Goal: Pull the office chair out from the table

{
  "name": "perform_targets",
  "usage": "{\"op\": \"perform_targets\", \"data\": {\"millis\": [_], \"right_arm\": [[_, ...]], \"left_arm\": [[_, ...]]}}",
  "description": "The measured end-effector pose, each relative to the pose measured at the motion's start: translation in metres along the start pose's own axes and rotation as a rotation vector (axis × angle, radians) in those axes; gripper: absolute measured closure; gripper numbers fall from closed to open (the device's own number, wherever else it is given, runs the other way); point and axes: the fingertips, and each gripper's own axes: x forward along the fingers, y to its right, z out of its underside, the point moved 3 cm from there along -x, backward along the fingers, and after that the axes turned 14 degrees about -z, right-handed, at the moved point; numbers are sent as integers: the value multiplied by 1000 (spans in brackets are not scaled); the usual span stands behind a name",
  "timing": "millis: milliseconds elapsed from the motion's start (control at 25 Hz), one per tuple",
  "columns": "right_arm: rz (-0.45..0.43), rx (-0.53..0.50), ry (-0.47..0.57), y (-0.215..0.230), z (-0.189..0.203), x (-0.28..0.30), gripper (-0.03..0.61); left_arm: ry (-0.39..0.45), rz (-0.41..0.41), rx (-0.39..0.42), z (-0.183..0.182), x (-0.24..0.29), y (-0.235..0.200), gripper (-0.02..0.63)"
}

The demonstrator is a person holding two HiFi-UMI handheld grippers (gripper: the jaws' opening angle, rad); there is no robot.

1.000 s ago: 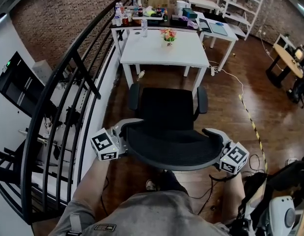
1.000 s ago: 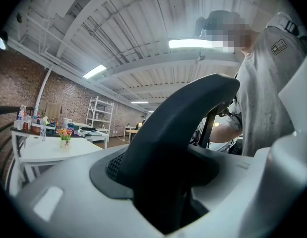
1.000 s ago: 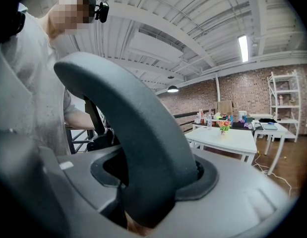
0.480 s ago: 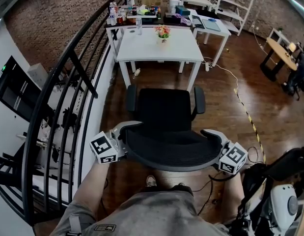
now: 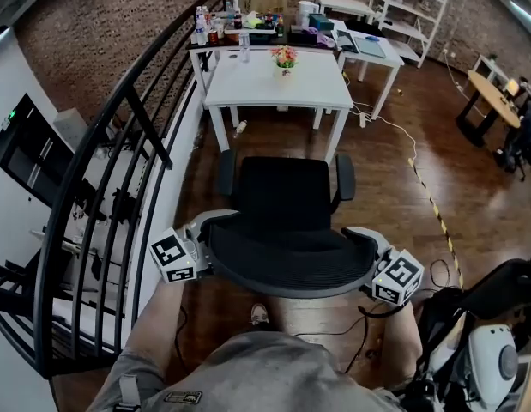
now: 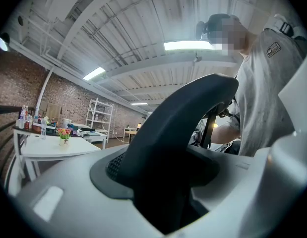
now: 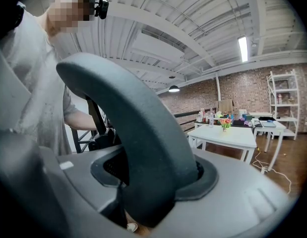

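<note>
**A:** Closest in first: what do the fingers have?

**B:** Both sets are clenched on the backrest [image 5: 286, 263] of the office chair [image 5: 286, 191]. The left gripper [image 5: 205, 245] grips its left end and the right gripper [image 5: 365, 254] its right end. In the left gripper view the dark rim fills the gap between the grey fingers [image 6: 59, 200]. It is the same in the right gripper view, with the rim wedged between those fingers [image 7: 255, 200].

**A:** So how does the chair lie relative to them?

**B:** The backrest's long axis runs side to side across the person's body, and each end is held. Neither hand is nearer, as both sit about level at the rim. The seat and armrests reach away from the fingers, toward the bench [image 5: 278, 84].

**A:** And farther out?

**B:** Bare wood floor [image 5: 274, 140] shows between the seat's front edge and the white bench, so the two are apart. A small flower pot [image 5: 284, 60] stands on the bench top.

**A:** Which way does any more pulling go?

**B:** I judge straight back toward the person, square to that long axis, with both hands moving evenly so the chair doesn't swivel toward the railing [image 5: 119, 153] on the left.
</note>
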Motion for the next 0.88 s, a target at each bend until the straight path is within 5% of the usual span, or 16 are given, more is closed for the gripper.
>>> {"op": "perform_targets", "data": {"millis": [360, 880], "right_arm": [[45, -29, 12, -5, 3, -9, 255], [218, -98, 39, -35, 14, -59, 224]], "left_arm": [[18, -66, 16, 2, 1, 18, 314], [106, -451, 48, 8, -55, 27, 215]]}}
